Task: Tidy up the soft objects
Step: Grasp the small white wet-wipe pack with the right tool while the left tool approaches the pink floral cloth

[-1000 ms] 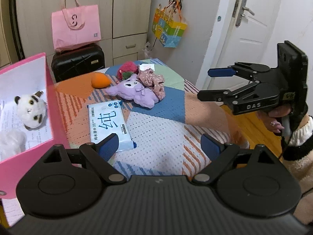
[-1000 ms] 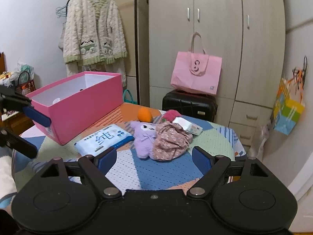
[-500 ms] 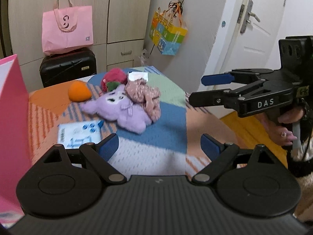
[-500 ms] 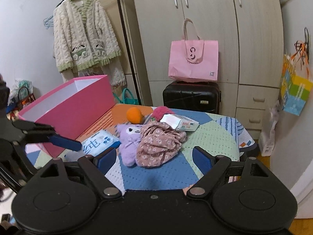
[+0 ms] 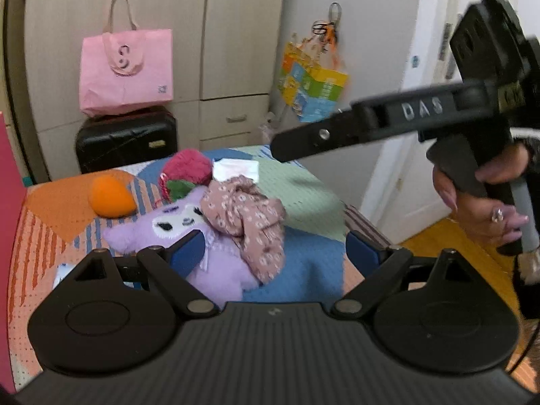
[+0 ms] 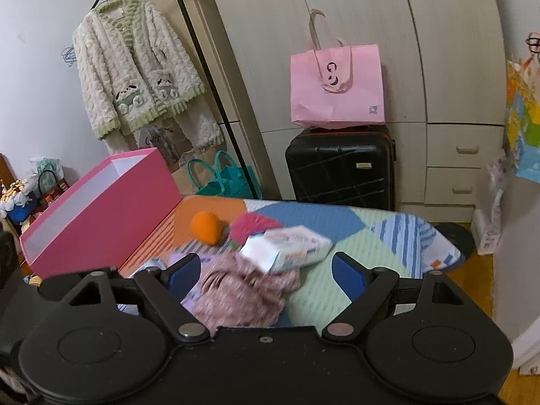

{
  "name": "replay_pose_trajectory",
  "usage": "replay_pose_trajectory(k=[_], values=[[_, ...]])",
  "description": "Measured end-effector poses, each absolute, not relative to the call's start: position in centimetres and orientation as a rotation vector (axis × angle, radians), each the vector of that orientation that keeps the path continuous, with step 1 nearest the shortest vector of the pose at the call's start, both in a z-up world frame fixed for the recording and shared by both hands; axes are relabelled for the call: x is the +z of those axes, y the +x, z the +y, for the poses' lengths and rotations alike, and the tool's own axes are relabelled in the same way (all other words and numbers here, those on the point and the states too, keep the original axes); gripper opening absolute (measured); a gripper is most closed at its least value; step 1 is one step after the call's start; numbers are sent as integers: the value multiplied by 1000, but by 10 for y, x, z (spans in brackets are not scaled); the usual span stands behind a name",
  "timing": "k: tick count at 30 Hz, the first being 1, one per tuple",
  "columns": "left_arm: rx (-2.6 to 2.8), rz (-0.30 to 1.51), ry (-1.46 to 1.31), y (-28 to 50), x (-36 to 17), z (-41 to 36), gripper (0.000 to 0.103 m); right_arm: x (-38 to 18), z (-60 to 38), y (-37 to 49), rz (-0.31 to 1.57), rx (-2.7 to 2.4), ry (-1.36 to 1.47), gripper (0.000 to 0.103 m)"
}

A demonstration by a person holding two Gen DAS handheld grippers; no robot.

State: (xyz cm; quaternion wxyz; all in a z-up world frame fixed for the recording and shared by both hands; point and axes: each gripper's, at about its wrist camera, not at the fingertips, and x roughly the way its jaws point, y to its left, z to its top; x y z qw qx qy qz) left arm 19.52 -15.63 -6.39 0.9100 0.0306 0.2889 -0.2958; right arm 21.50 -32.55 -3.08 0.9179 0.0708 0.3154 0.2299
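While both hand-held grippers (image 5: pixel 275 254) (image 6: pixel 266 275) gape wide, empty, right apparently hovers over floral cloth (image 6: pixel 243 295).

Both tools hover with blue pads spread wide, left tool (image 5: pixel 275 253) and right tool (image 6: pixel 266 275), gripping nothing.

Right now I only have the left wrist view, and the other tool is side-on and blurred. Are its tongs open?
Observer: Yes. The right wrist view shows the right tongs open and holding nothing.
Operator: What's between them?
Observer: The crumpled pink floral cloth, with a white wrapped tissue pack lying against its far edge.
Operator: I only see a sliver of the box. Where is it?
Observer: The open pink cardboard box stands left of the round orange plush, with its white inner wall showing. Its contents are hidden from here.
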Motion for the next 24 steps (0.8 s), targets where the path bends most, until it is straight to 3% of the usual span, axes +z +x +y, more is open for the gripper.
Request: replay_pose_trajectory(k=[11, 15, 17, 20, 24], values=[[-509, 532, 100, 216, -67, -180, 87, -50, -320, 273, 706, 564, 118, 89], [-501, 550, 111, 221, -70, -182, 80, -62, -319, 289, 739, 592, 120, 89], [-490, 548, 130, 220, -71, -183, 61, -68, -319, 294, 750, 594, 118, 90], [-499, 582, 128, 224, -73, -183, 43, -78, -319, 302, 776, 615, 143, 94], [-509, 633, 73, 228, -77, -179, 34, -88, -313, 308, 797, 638, 133, 94]])
